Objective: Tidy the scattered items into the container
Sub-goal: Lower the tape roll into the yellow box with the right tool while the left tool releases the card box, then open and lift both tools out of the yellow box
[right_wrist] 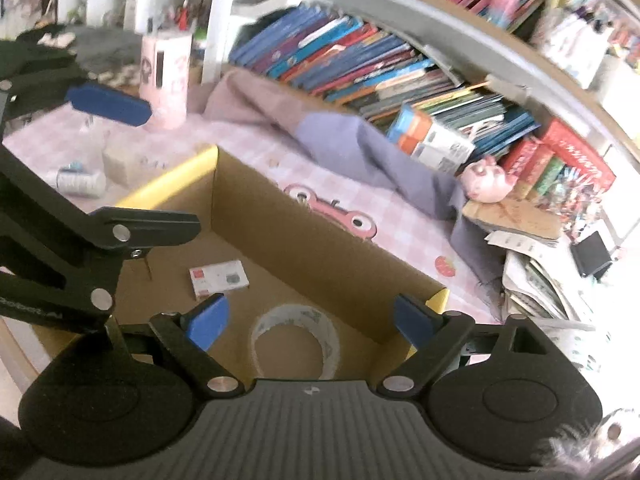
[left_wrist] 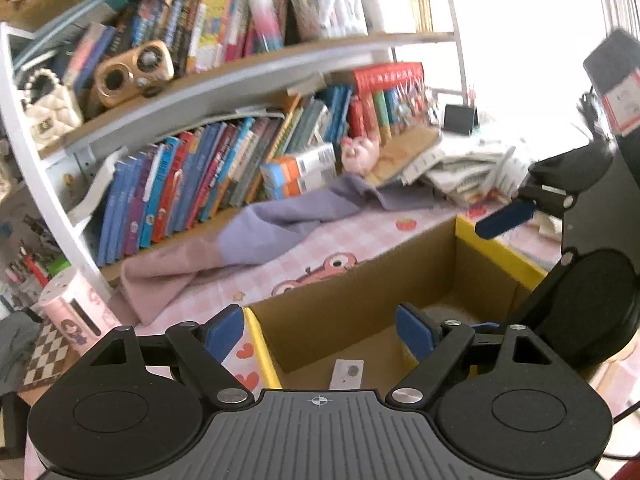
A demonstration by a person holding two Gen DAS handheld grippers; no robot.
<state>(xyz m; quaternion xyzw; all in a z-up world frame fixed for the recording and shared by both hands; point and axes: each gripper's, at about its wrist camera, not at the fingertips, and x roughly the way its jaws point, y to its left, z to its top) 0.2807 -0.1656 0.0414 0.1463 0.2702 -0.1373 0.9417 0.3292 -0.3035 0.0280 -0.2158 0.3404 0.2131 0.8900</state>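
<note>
An open cardboard box (left_wrist: 360, 292) with yellow edges stands on the pink checked tabletop. In the right wrist view, the box (right_wrist: 320, 248) holds a roll of clear tape (right_wrist: 296, 340) and a small white-and-red card (right_wrist: 218, 279). The card (left_wrist: 347, 374) also shows in the left wrist view. My left gripper (left_wrist: 320, 332) hovers open over the box's left corner with nothing between its fingers. My right gripper (right_wrist: 310, 324) hangs open above the tape roll, not touching it. A small spool (right_wrist: 80, 182) and a pale block (right_wrist: 120, 164) lie on the table left of the box.
A purple-and-mauve cloth (right_wrist: 360, 148) lies behind the box, in front of a bookshelf (left_wrist: 192, 184) full of books. A pink cylinder holder (right_wrist: 166, 80) stands at the back left. A pink pig toy (right_wrist: 486, 182) and stacked papers (right_wrist: 536, 280) sit to the right.
</note>
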